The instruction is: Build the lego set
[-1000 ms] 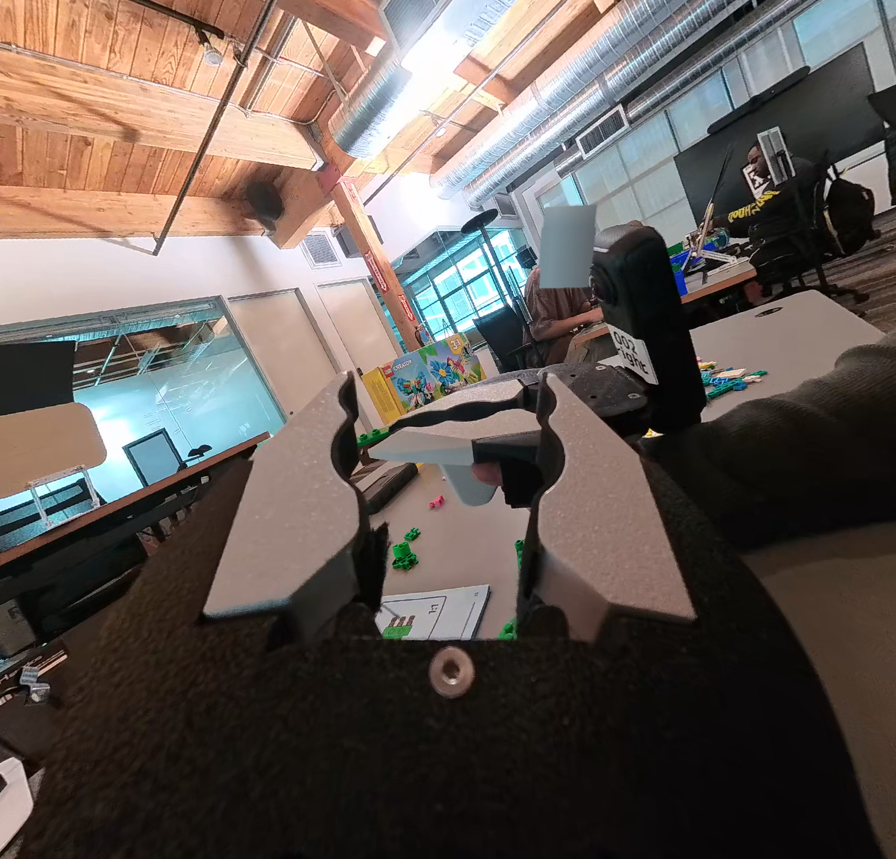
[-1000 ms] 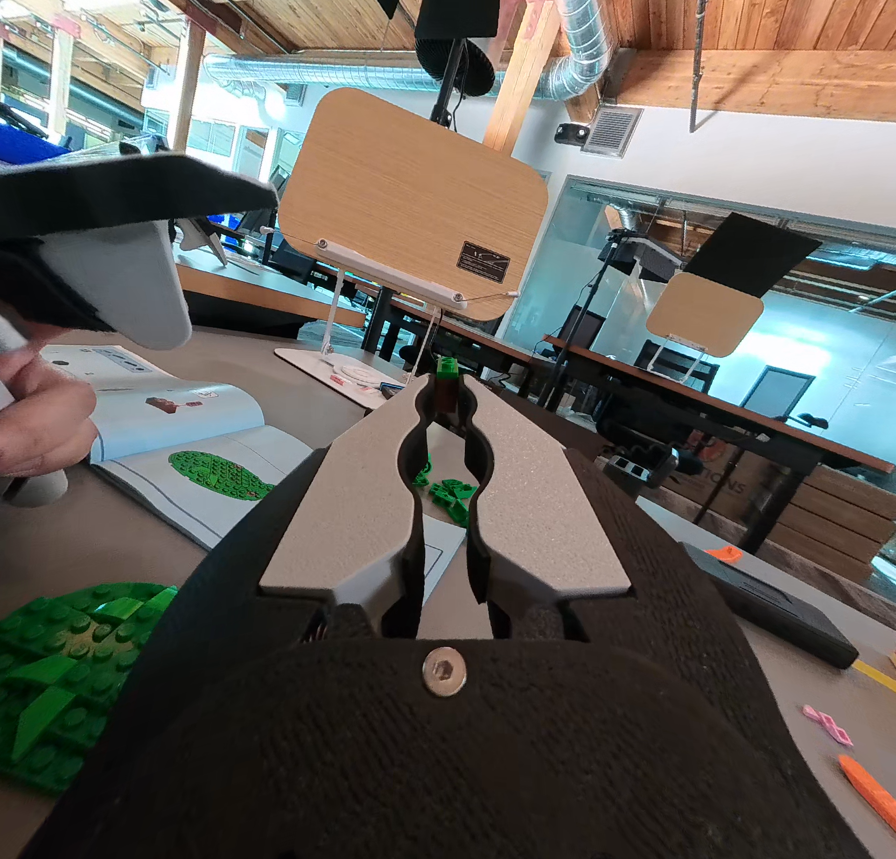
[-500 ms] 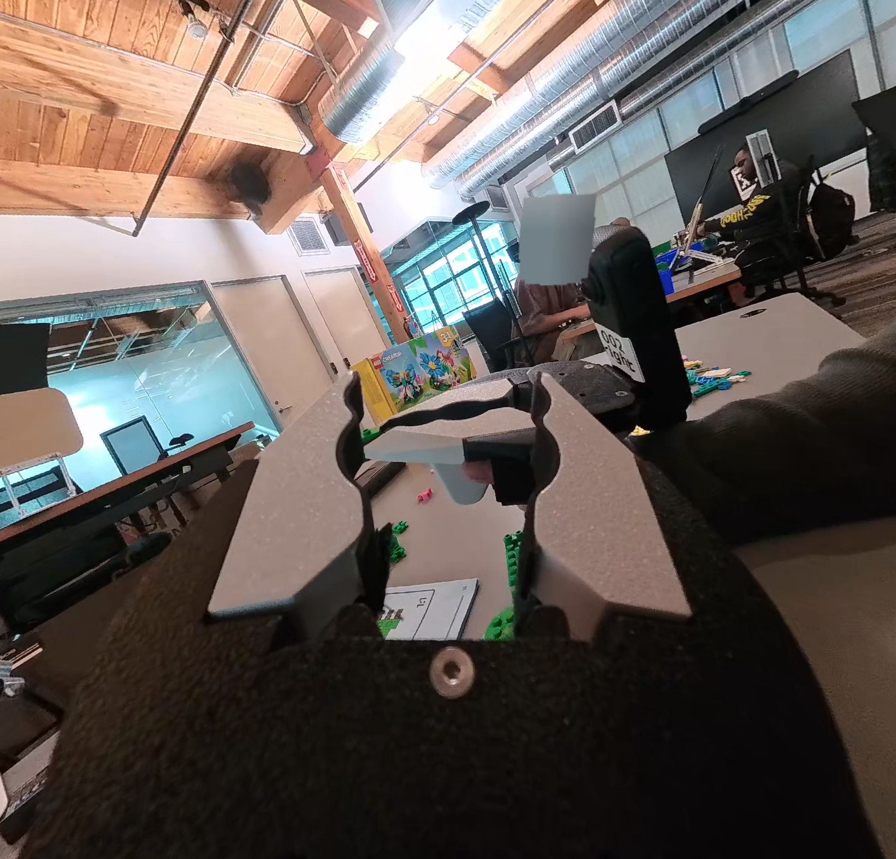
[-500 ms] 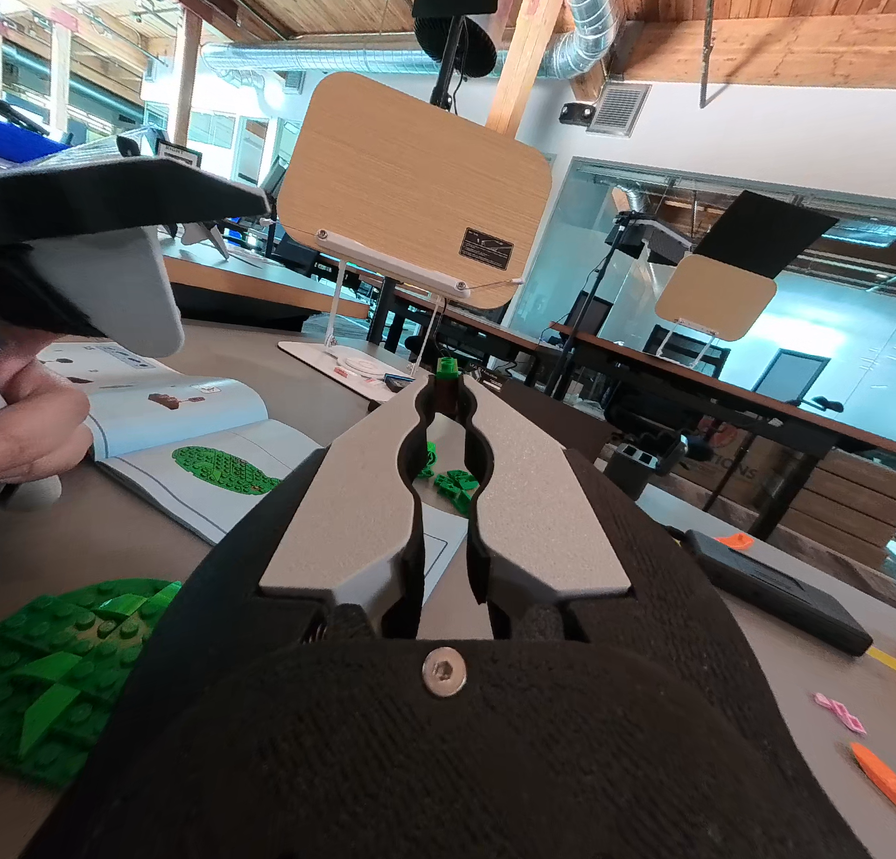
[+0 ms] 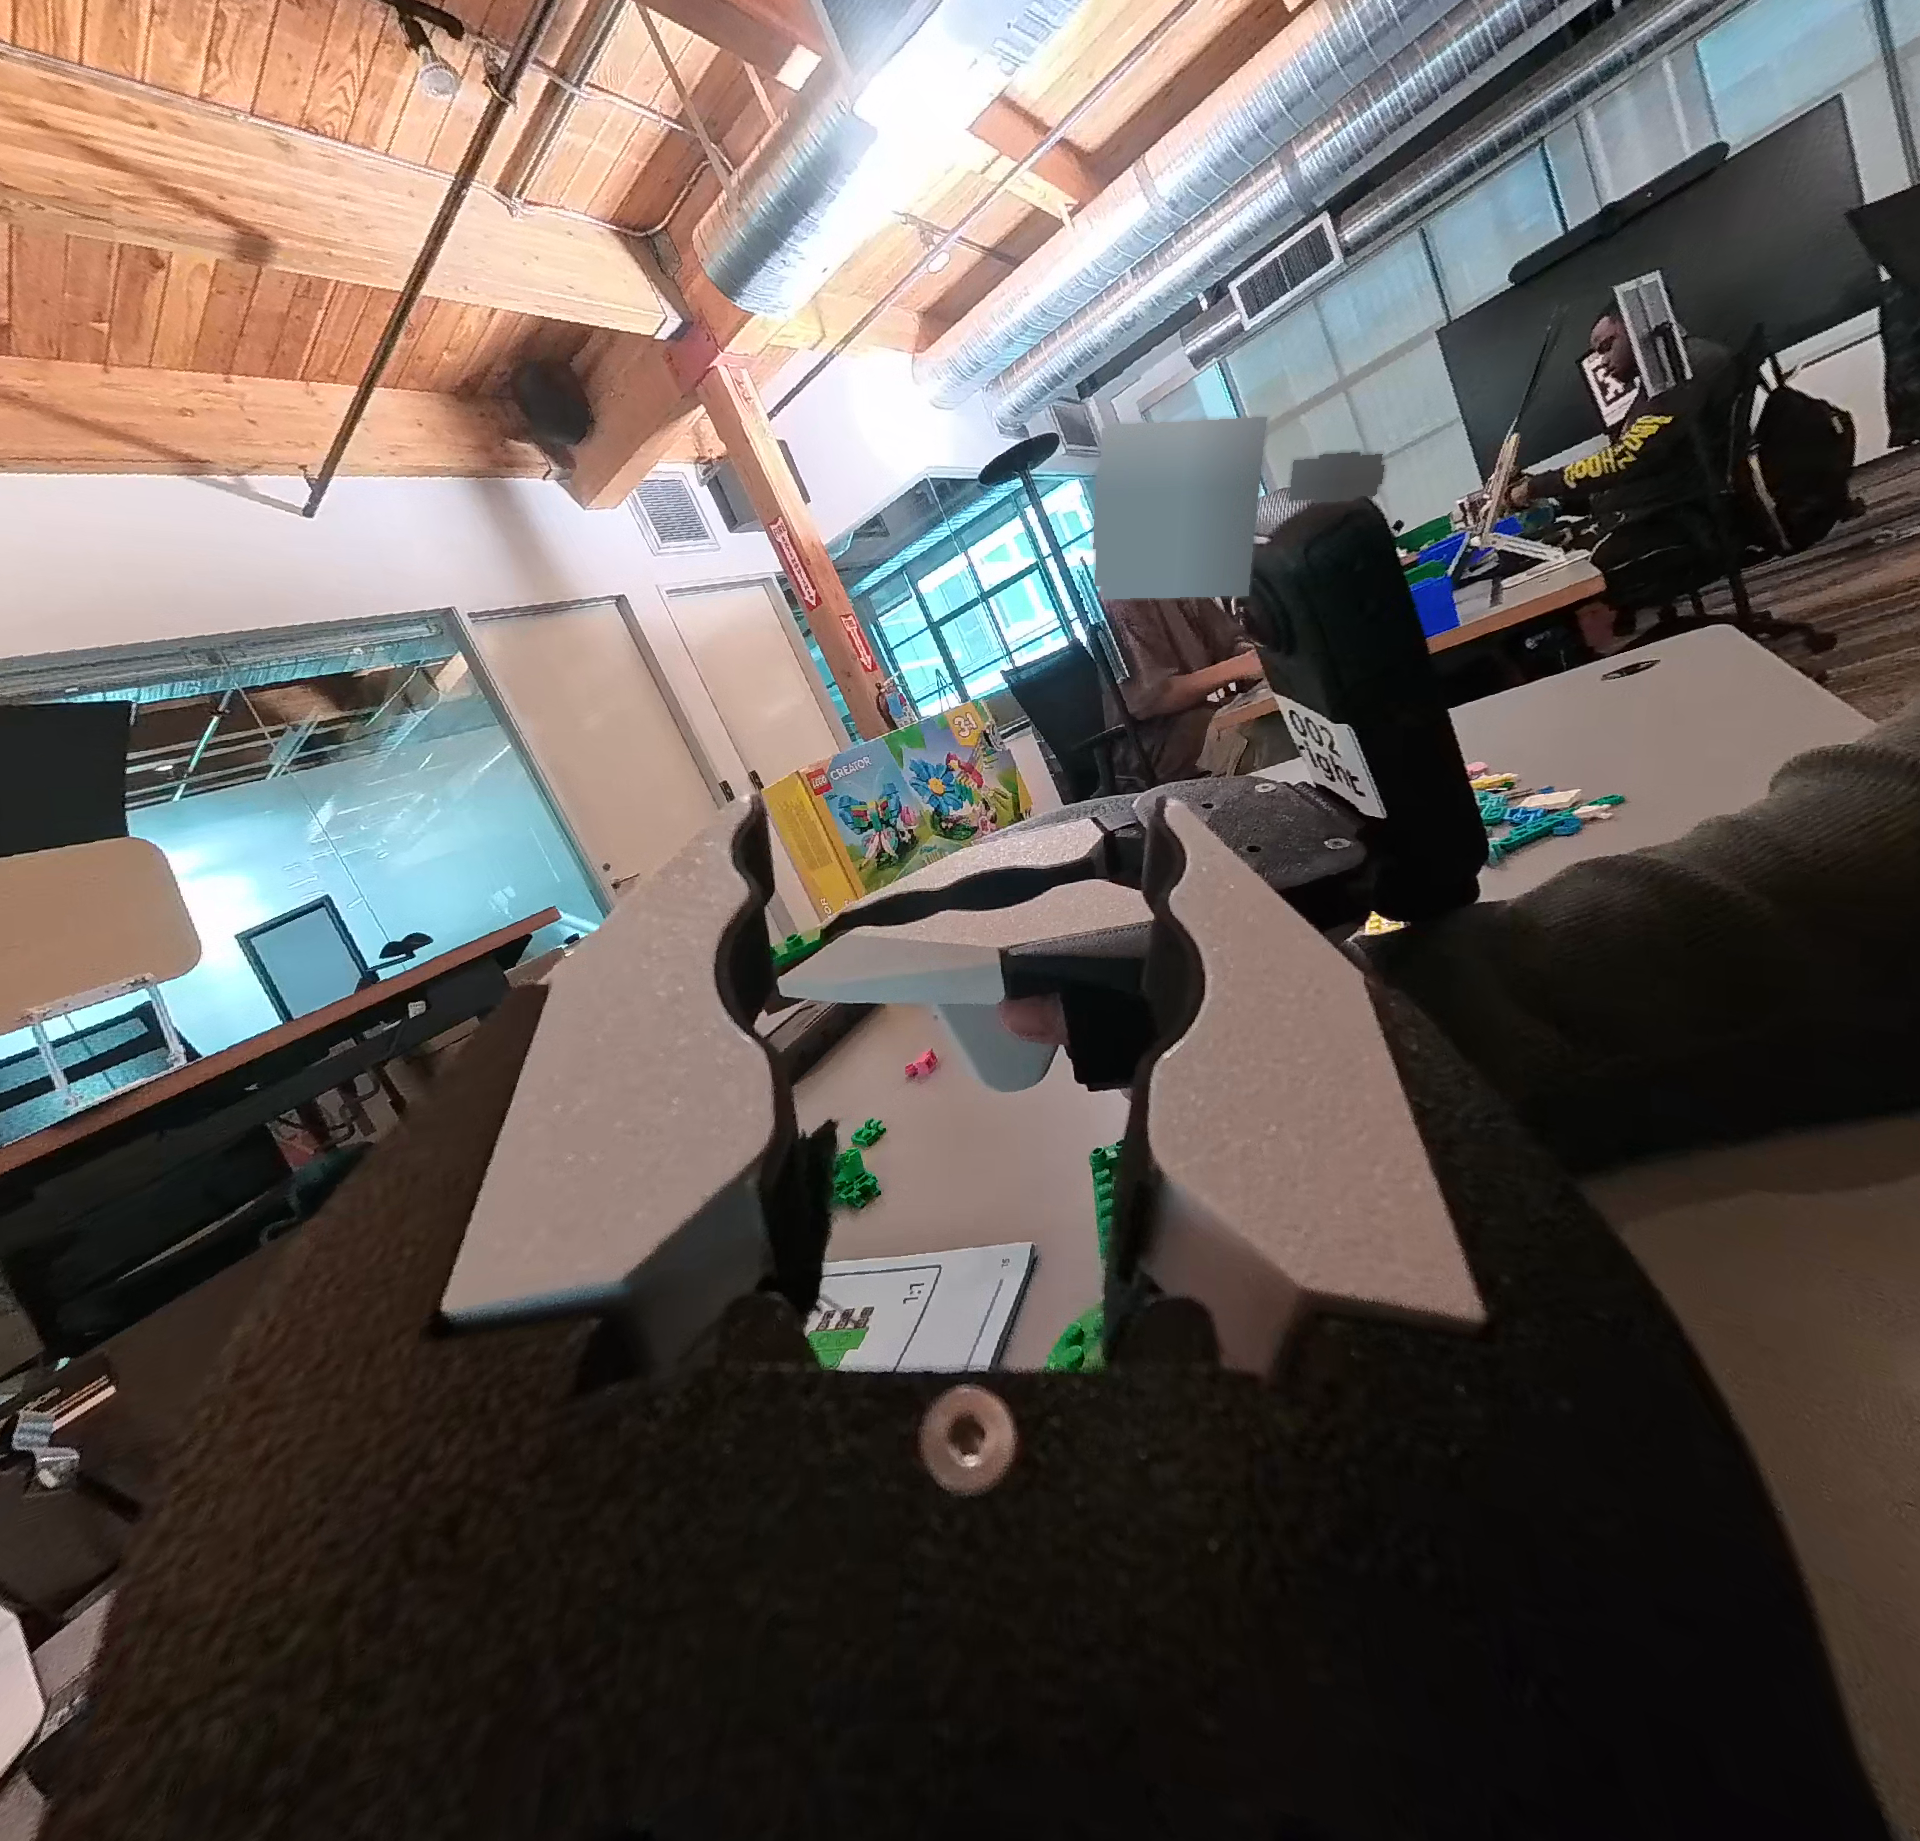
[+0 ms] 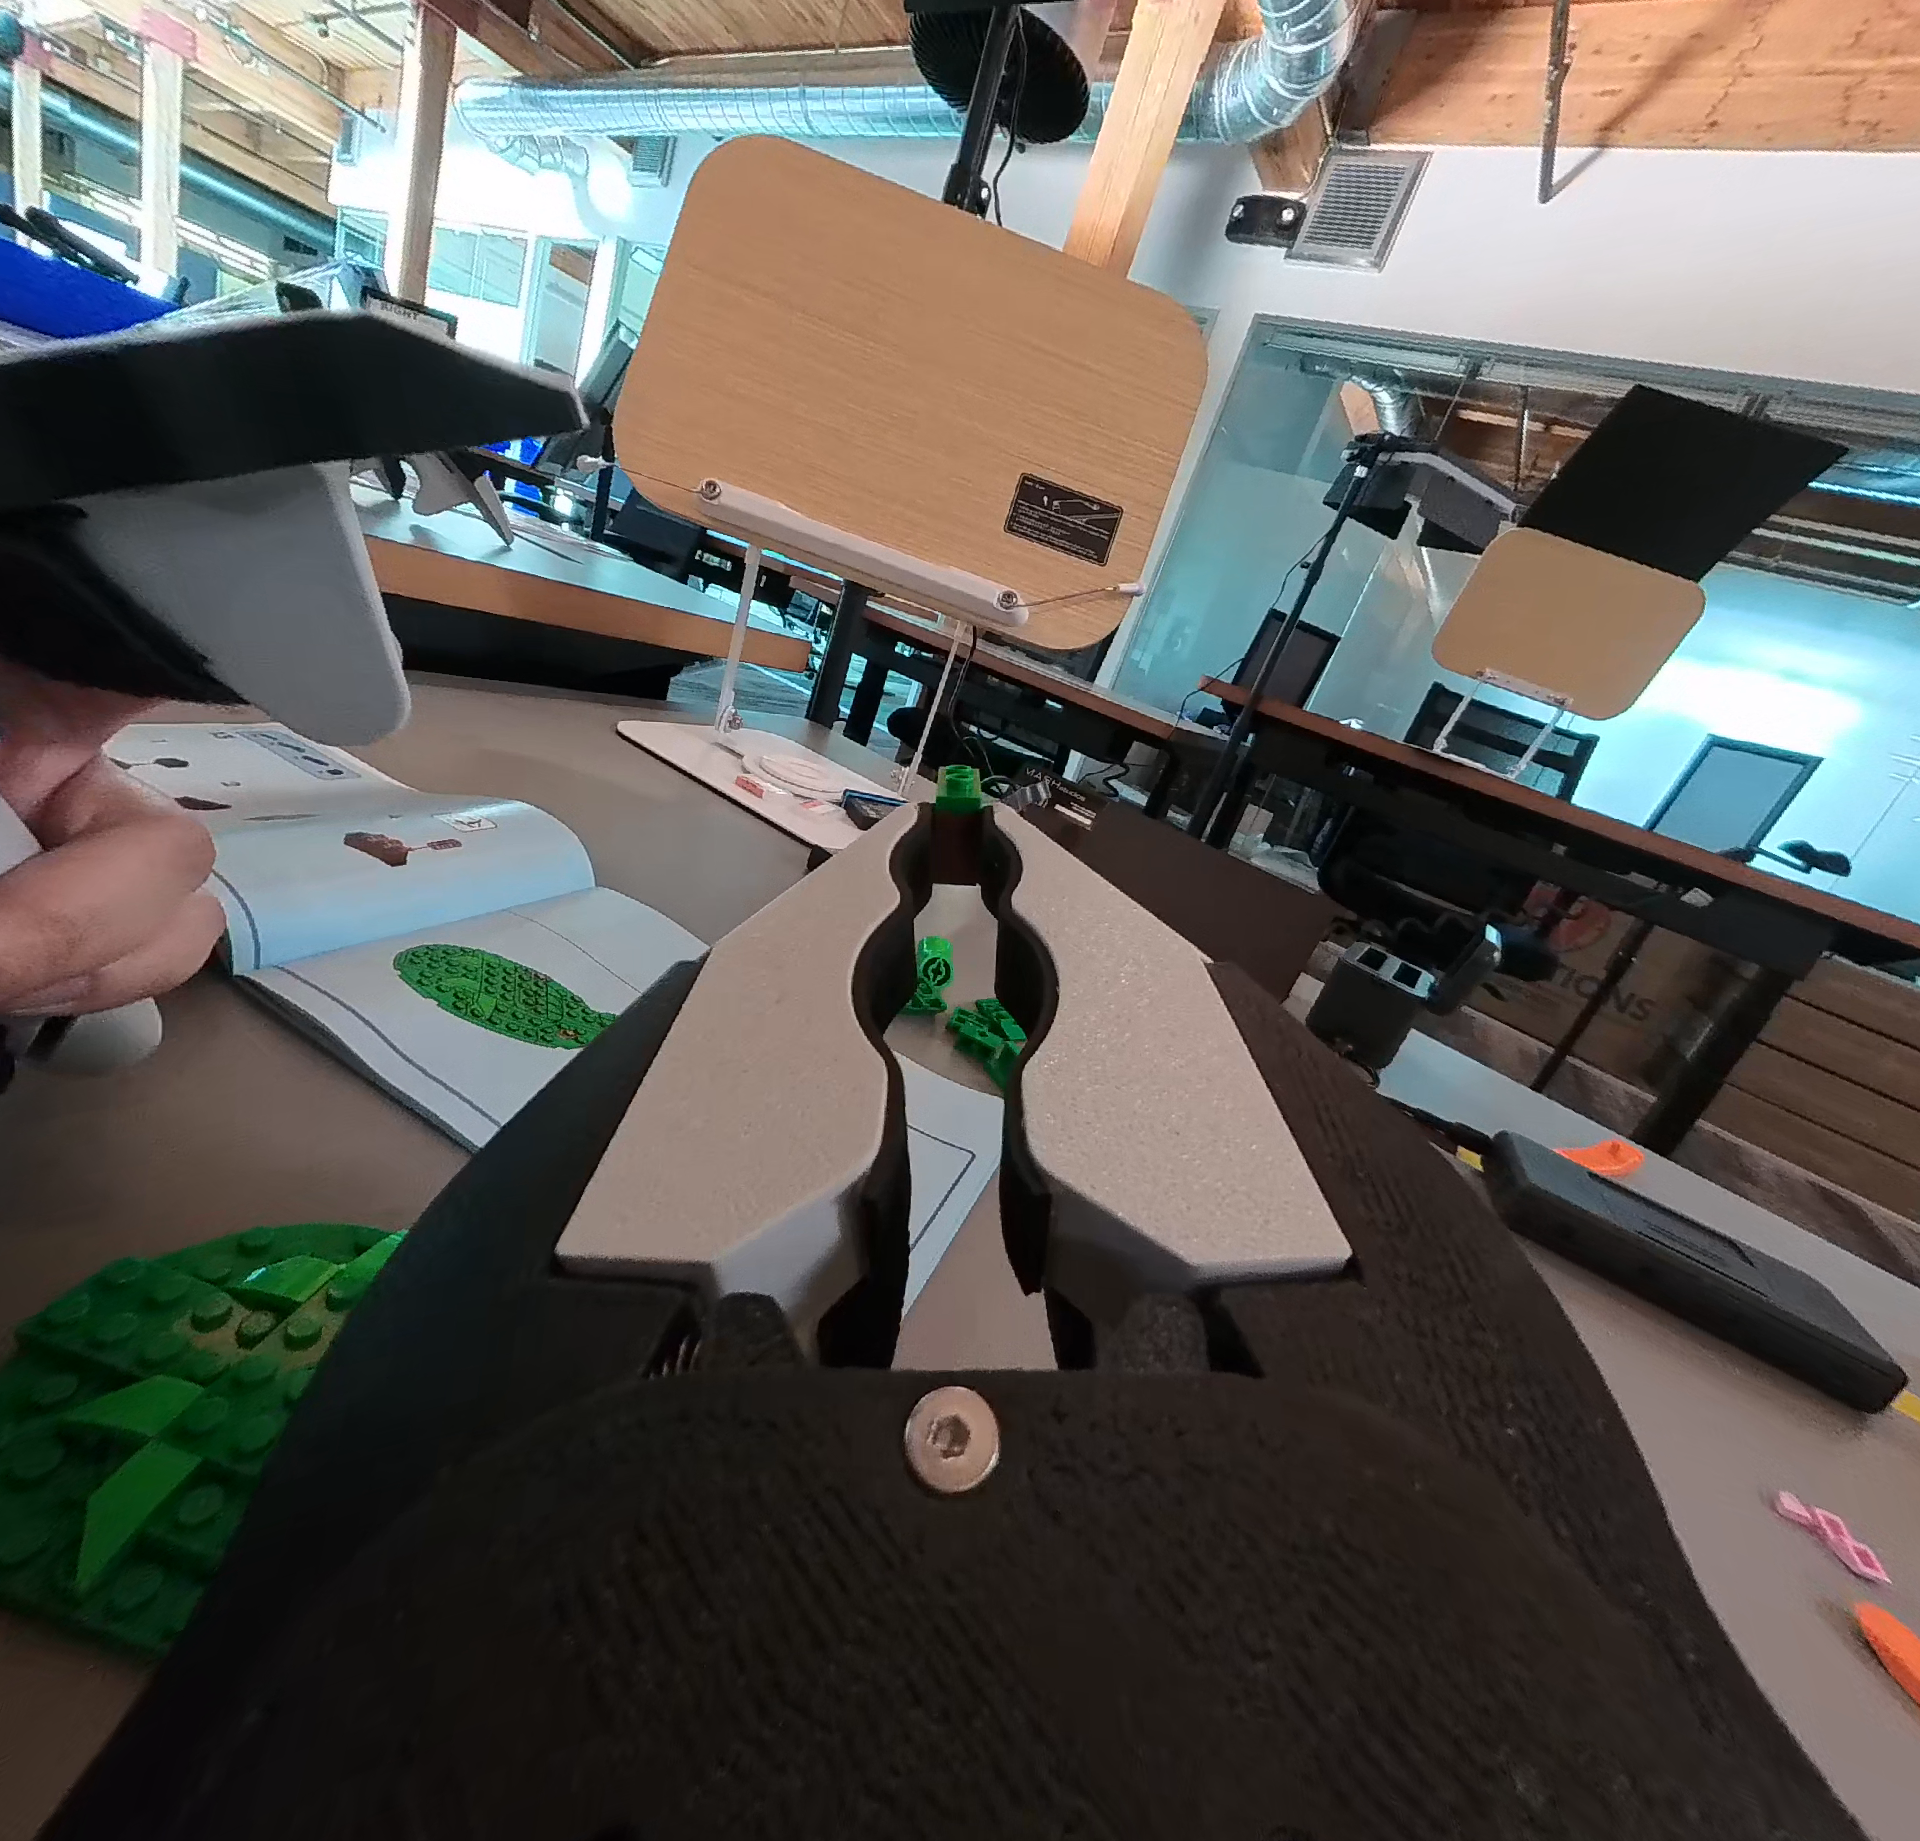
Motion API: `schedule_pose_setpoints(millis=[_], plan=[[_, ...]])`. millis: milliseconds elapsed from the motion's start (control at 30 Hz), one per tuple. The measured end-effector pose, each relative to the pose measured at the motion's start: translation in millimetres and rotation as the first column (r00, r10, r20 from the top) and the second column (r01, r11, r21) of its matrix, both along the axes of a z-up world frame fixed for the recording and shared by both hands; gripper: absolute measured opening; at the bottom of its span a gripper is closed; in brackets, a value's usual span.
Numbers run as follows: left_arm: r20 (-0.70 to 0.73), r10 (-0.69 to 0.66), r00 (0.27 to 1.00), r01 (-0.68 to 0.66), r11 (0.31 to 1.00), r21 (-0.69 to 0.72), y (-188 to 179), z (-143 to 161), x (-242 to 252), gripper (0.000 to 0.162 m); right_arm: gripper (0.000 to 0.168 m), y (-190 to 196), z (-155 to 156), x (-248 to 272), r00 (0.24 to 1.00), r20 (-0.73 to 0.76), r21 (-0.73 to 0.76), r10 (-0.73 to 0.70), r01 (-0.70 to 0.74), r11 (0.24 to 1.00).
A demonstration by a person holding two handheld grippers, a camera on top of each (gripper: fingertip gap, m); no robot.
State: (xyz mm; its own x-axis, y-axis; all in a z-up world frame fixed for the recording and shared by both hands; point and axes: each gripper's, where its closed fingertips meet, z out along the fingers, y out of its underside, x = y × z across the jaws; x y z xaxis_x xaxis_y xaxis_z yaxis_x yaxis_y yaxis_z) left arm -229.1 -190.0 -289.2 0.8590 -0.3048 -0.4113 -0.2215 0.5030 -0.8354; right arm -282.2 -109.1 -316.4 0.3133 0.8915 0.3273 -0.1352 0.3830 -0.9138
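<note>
A: How is the right hand-held gripper seen?

B: It is closed at the tips on a small piece, brown below with a green stud on top. The piece is held above the table, clear of it.

A: And the left hand-held gripper?

B: Its jaws are spread wide and nothing is held between them. The right hand-held gripper is seen through the gap, side on, with a fingertip on its handle and a dark sleeve behind it.

A: Where are the other parts found?

B: A green plate, built from several layers, is laid flat on the table at the lower left of the right wrist view. An open booklet is spread just beyond it. Loose green bits are scattered past the booklet, seen between the right fingers. Pink pieces and an orange piece are set at the right edge, near a black device.

A: Anything farther off?

B: A set box is stood upright at the far side of the table, and a wooden stand is placed behind the booklet.
</note>
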Motion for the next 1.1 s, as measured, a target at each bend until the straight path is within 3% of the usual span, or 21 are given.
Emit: schedule_pose_setpoints(millis=[1100], plan=[[-0.024,-0.009,1.000,0.009,1.000,-0.008,1.3,-3.9,3.3,0.066,0.006,-5.2,4.0,2.3,1.000,-0.010,0.050,-0.006,0.006,0.999]])
